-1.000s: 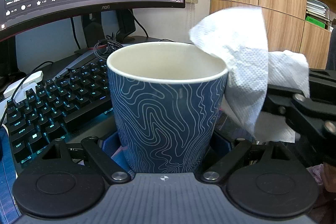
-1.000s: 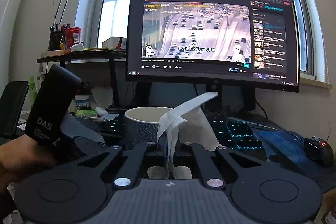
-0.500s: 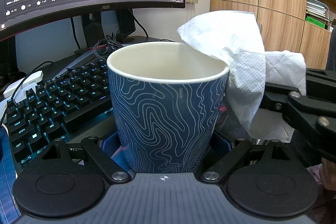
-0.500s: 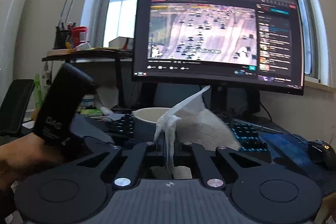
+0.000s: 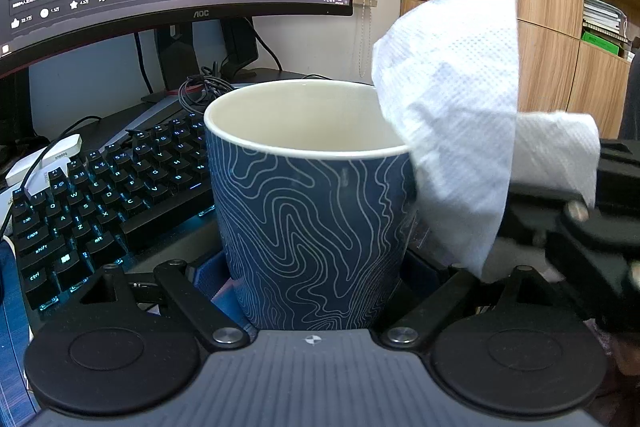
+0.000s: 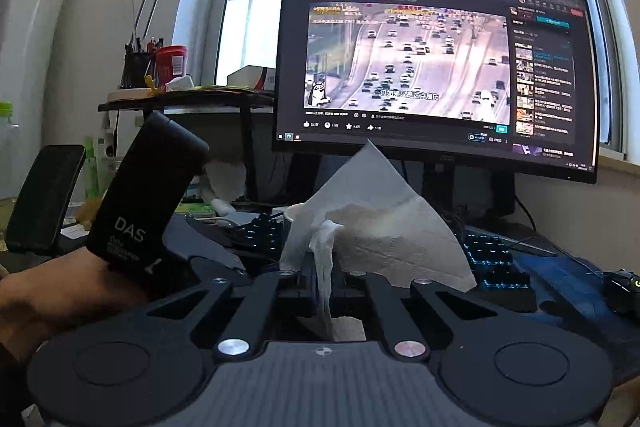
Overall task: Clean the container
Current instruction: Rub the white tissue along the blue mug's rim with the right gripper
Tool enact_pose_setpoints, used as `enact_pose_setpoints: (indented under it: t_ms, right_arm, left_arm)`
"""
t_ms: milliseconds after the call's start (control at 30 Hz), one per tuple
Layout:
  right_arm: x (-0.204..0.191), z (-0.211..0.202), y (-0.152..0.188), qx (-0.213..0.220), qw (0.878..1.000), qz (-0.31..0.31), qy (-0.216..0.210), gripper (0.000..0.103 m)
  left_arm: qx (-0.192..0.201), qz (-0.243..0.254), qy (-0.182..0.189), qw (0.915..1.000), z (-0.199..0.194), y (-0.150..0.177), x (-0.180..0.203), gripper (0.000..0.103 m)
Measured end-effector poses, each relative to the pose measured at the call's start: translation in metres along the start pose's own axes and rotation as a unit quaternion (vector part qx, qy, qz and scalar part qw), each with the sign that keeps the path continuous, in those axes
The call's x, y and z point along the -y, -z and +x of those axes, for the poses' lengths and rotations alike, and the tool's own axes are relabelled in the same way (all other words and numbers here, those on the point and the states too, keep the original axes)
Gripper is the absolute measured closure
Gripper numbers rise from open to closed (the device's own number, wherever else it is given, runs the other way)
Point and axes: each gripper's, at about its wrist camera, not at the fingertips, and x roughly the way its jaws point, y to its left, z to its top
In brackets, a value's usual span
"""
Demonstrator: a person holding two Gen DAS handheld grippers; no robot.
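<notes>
My left gripper [image 5: 316,291] is clamped on the base of the blue patterned cup [image 5: 312,203], holding it upright above the desk. My right gripper [image 6: 325,279] is pinched tight on a white paper towel [image 5: 456,131], which drapes at the cup's right rim. I judge I'm lining up the wipe; next I must push the towel inside. Behind sit the keyboard [image 5: 100,203] and monitor [image 6: 432,67].

The right gripper [image 6: 322,277] pinches a white paper towel [image 6: 376,227] between closed fingers; the sheet fans up ahead, hiding most of a cup [image 6: 294,213]. Further ahead stands a monitor [image 6: 432,67], with a keyboard [image 6: 496,263] ahead-right
</notes>
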Motion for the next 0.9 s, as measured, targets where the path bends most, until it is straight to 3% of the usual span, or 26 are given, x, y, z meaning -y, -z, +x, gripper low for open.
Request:
enact_pose_setpoints:
  t_ms: [233,633,900]
  right_arm:
    - [0.01,-0.003,0.001,-0.002,1.0,0.013,0.023,0.098]
    - [-0.001,0.001,-0.004,-0.004,1.0,-0.005,0.01,0.098]
    - [0.011,0.001,-0.003,-0.001,1.0,0.012,0.027,0.098]
  left_arm:
    - [0.0,0.0,0.0,1.0,0.0,0.0,0.0,0.01]
    - [0.0,-0.001,0.0,1.0,0.001,0.0,-0.002,0.01]
    - [0.0,-0.001,0.0,1.0,0.002,0.0,-0.002,0.01]
